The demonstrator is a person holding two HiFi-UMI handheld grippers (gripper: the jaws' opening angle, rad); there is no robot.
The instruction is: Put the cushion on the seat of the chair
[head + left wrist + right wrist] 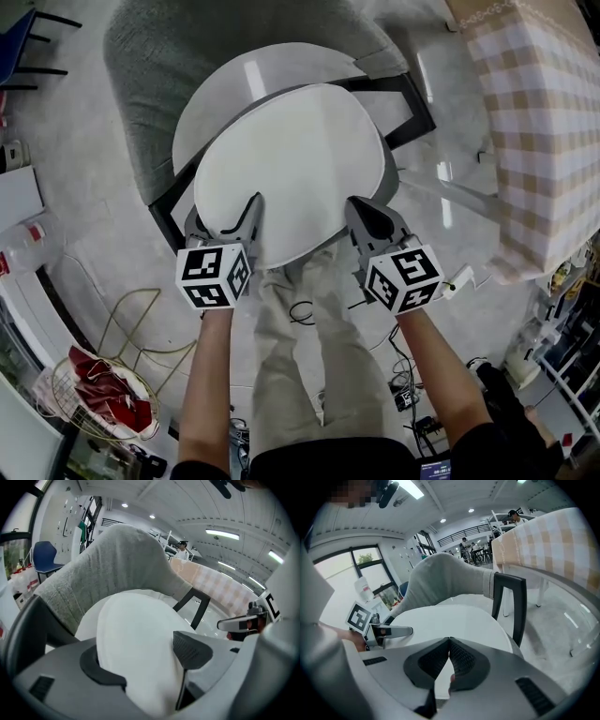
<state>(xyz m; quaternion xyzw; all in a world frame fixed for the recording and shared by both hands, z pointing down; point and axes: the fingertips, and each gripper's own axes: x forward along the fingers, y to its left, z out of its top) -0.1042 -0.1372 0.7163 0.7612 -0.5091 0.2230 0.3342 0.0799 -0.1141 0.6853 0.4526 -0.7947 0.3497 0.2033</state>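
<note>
Pale, glossy floor [89, 234] spread under a chair [150, 66] with a grey fabric back and a black frame. A table under a beige checked cloth [539, 122] stood near it on the right. The cushion [291, 159] lay on the chair's round white seat [202, 108], shifted toward the near side. A crescent of bare seat showed behind it, and its front edge reached out toward the person's legs.

The left gripper [140, 660] had its jaws spread wide. The cushion's near edge sat loosely between them and looked unclamped. The right gripper [449, 644] was pressed together on the thin front edge, with a wedge of white showing between its pads.

The step in hand looked like settling and letting go. It would likely go best if the right gripper first nudged the cushion back until it covered the seat evenly. Its jaws could then open fully before any retreat. Both grippers should then draw straight back and low, so that no pad snagged the edge and pulled the cushion forward off the seat.

The cushion looked plain white, rounded and fairly flat. It had a smooth cover, a soft rolled rim and no visible pattern.
</note>
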